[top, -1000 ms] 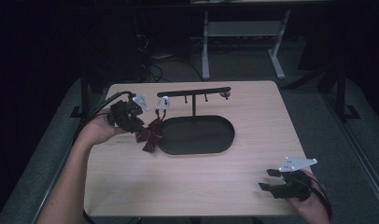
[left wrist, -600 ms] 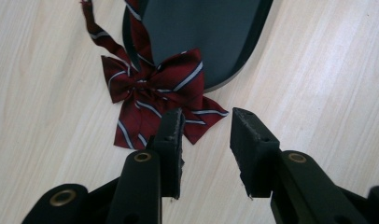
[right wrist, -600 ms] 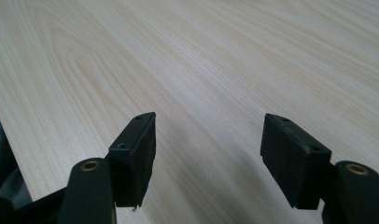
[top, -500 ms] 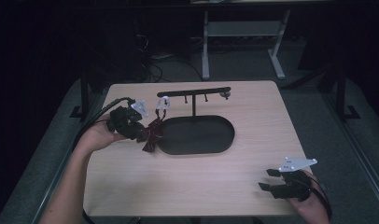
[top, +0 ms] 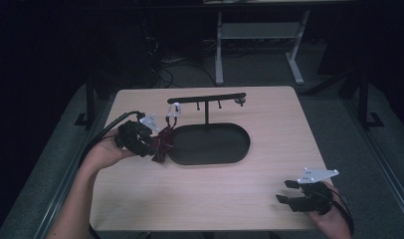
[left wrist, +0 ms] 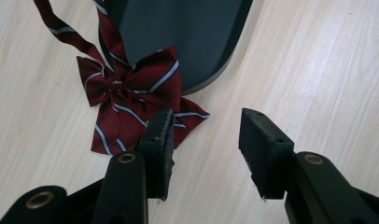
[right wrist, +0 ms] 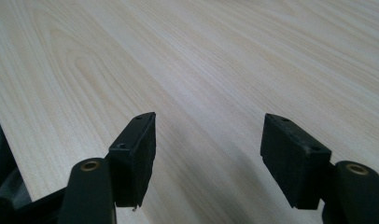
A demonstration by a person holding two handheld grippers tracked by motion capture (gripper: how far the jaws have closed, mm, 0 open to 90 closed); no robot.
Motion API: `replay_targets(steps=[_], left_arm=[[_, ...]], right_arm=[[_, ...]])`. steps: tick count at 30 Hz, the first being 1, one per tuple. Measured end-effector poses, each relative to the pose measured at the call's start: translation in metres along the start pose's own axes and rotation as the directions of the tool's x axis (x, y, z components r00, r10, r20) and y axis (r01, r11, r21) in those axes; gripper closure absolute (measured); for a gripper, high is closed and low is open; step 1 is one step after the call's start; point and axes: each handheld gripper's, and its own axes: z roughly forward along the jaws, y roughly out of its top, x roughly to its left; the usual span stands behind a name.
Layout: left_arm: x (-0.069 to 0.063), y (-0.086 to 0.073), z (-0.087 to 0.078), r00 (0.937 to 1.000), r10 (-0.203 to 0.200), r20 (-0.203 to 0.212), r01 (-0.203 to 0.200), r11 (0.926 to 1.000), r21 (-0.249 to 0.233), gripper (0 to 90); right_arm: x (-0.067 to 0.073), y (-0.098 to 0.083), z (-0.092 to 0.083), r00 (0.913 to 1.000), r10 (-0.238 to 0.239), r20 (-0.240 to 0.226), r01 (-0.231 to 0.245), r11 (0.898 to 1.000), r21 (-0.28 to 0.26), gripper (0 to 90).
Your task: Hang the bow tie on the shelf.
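You have one bow tie [top: 160,144], one dark oval tray [top: 225,157] with a T-shaped stand [top: 206,99] rising from it, and two tools on the worktop [top: 200,199].

The high view shows your left tool [top: 152,145] against the tray's left end and your right tool [top: 285,191] well apart at the worktop's near right corner. The left gripper view adds the bow tie's white stripes and its strap [left wrist: 61,30] running up past the tray's rim [left wrist: 220,70].

Your left tool [left wrist: 206,140] has just been opening: its jaws stand about half apart, with bare wood between them. The bow tie [left wrist: 131,100] lies on the worktop, partly on the tray's edge, just beyond one pad, its lower corner at that pad's tip. Your right tool [right wrist: 208,149] stands wide, holding nothing.
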Motion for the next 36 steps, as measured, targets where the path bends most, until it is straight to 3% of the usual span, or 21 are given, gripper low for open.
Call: replay_targets(steps=[36], left_arm=[[-0.026, -0.026, 0.020, 0.9997, -0.015, 0.017, 0.016, 0.9994, -0.030, 45.6]], right_arm=[[-0.002, -0.002, -0.002, 0.9999, 0.011, 0.009, -0.011, 1.000, -0.007, 35.4]])
